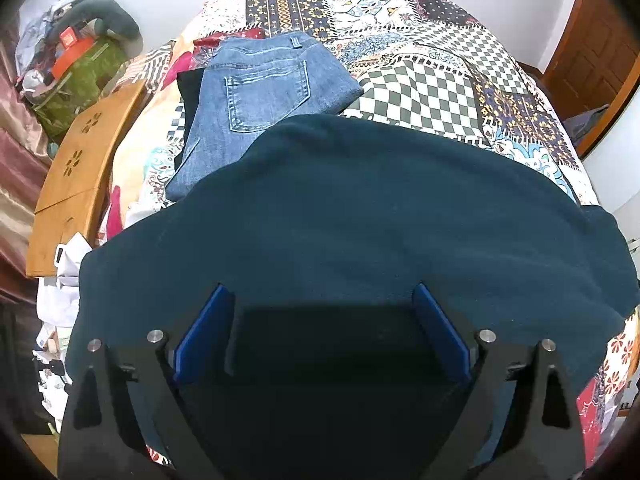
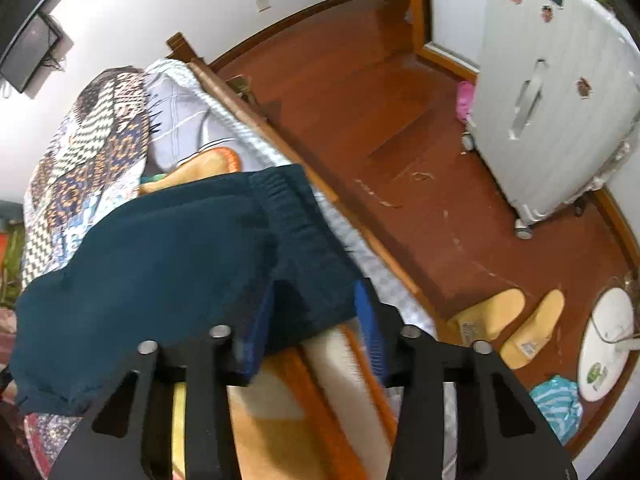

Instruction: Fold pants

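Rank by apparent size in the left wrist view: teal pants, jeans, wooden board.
1. teal pants, by far the largest, though nearest the camera, which inflates them.
2. jeans.
3. wooden board, close to the jeans in apparent area; fisheye edge distortion makes that order unsure.

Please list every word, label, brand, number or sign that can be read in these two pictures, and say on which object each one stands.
No text can be read with certainty.
White suitcase: stickers, too blurred to read.
Yellow slippers: a printed mark on each heel, too small to read.
White round fan base: a green logo, unreadable.
Orange box on the pile by the wall: its label is blurred.
Blue jeans: no legible tag.
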Tool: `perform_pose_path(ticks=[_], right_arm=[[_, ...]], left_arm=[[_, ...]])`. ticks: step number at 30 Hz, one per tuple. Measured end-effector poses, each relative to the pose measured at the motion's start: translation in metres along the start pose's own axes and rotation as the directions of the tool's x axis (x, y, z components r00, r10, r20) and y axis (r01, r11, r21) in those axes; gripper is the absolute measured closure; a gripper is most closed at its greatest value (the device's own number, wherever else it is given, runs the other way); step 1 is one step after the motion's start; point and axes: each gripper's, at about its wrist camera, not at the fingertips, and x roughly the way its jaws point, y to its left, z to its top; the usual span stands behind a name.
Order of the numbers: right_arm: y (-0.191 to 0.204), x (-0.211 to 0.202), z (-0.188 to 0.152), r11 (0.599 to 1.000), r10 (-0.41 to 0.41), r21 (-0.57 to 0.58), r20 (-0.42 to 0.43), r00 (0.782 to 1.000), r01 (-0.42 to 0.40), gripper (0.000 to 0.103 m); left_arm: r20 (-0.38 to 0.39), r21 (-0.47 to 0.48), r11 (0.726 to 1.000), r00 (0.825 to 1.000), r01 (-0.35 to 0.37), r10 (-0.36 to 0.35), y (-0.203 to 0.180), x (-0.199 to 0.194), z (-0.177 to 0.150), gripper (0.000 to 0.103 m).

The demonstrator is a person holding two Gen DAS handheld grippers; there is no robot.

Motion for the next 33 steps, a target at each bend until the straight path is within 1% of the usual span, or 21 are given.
perform_pose_path(ticks=[1,2,4,7,8,10,12,13,14,15,17,19,22,23,26,27,29,30,32,33], right_arm=[[0.002,0.001,0.0,1.0,0.007,-0.011,0.002,1.0,-0.007,0.078],[0.005,0.001,-0.001,0.999,0.021,-0.025,-0.004,1.0,-0.021,0.087],[0.01,0.005,-0.003,0.998,0.03,-0.046,-0.023,0.999,-0.031,0.095],[0.02,0.005,-0.001,0.989,-0.032,-0.144,-0.016,0.999,0.03,0.095],[0.023,0.002,0.002,0.985,-0.039,-0.166,-0.014,0.999,0.036,0.095],[0.023,-0.004,0.011,0.985,-0.014,-0.172,-0.003,1.0,0.013,0.094],[0.022,-0.01,0.026,0.987,0.014,-0.163,0.013,1.0,-0.012,0.084],[0.023,-0.011,0.033,0.987,0.023,-0.161,0.033,0.999,-0.017,0.07],[0.024,-0.012,0.04,0.986,0.028,-0.164,0.057,0.998,-0.018,0.058],[0.025,-0.011,0.048,0.986,0.028,-0.168,0.079,0.996,-0.014,0.056],[0.027,-0.002,0.061,0.986,0.019,-0.167,0.08,0.997,-0.005,0.056],[0.026,0.017,0.071,0.987,0.017,-0.16,0.042,0.999,-0.011,0.056],[0.025,0.048,0.081,0.985,0.022,-0.173,-0.033,0.999,-0.027,0.056],[0.023,0.061,0.082,0.984,0.032,-0.171,-0.074,0.997,-0.044,0.056],[0.018,0.087,0.078,0.982,0.078,-0.157,-0.178,0.981,-0.106,0.056],[0.018,0.088,0.075,0.981,0.088,-0.157,-0.176,0.98,-0.116,0.057],[0.017,0.087,0.071,0.977,0.121,-0.155,-0.162,0.979,-0.147,0.067],[0.017,0.085,0.068,0.976,0.114,-0.167,-0.149,0.982,-0.139,0.069],[0.019,0.082,0.064,0.974,0.108,-0.186,-0.137,0.985,-0.133,0.077],[0.02,0.08,0.062,0.973,0.095,-0.196,-0.126,0.988,-0.118,0.078]], left_arm=[[0.005,0.003,1.0,1.0,-0.007,0.007,-0.001,0.0,-0.001,0.009],[0.008,0.005,1.0,1.0,-0.013,0.013,-0.002,-0.001,-0.001,0.009],[0.016,0.012,1.0,1.0,-0.023,0.023,-0.004,-0.001,-0.002,0.009],[0.013,0.02,0.999,1.0,-0.027,0.027,-0.006,-0.003,-0.002,0.009],[0.007,0.023,1.0,1.0,-0.02,0.02,-0.006,-0.004,-0.002,0.009],[-0.007,0.031,1.0,1.0,0.002,-0.002,-0.006,-0.007,0.0,0.009],[-0.002,0.037,0.999,1.0,0.004,-0.004,-0.007,-0.013,0.001,0.009],[0.008,0.039,0.999,1.0,0.001,-0.001,-0.008,-0.017,0.002,0.009],[0.02,0.04,0.999,1.0,-0.002,0.001,-0.009,-0.021,0.002,0.009],[0.037,0.039,0.999,0.999,-0.001,0.0,-0.01,-0.027,0.004,0.009],[0.058,0.037,0.999,0.998,0.008,-0.01,-0.011,-0.035,0.007,0.009],[0.068,0.04,0.999,0.998,0.009,-0.012,-0.014,-0.039,0.01,0.009],[0.072,0.055,0.999,0.997,0.004,-0.008,-0.019,-0.041,0.014,0.009],[0.072,0.061,0.998,0.997,0.001,-0.005,-0.021,-0.041,0.015,0.009],[0.07,0.072,0.997,0.998,-0.008,0.003,-0.026,-0.038,0.017,0.009],[0.069,0.075,0.997,0.998,-0.011,0.006,-0.028,-0.037,0.018,0.009],[0.066,0.075,0.997,0.998,-0.013,0.008,-0.029,-0.034,0.019,0.009],[0.063,0.073,0.997,0.998,-0.013,0.008,-0.03,-0.032,0.019,0.009],[0.055,0.069,0.998,0.998,-0.007,0.004,-0.032,-0.028,0.02,0.009],[0.053,0.067,0.998,0.999,-0.007,0.003,-0.034,-0.027,0.021,0.009]])
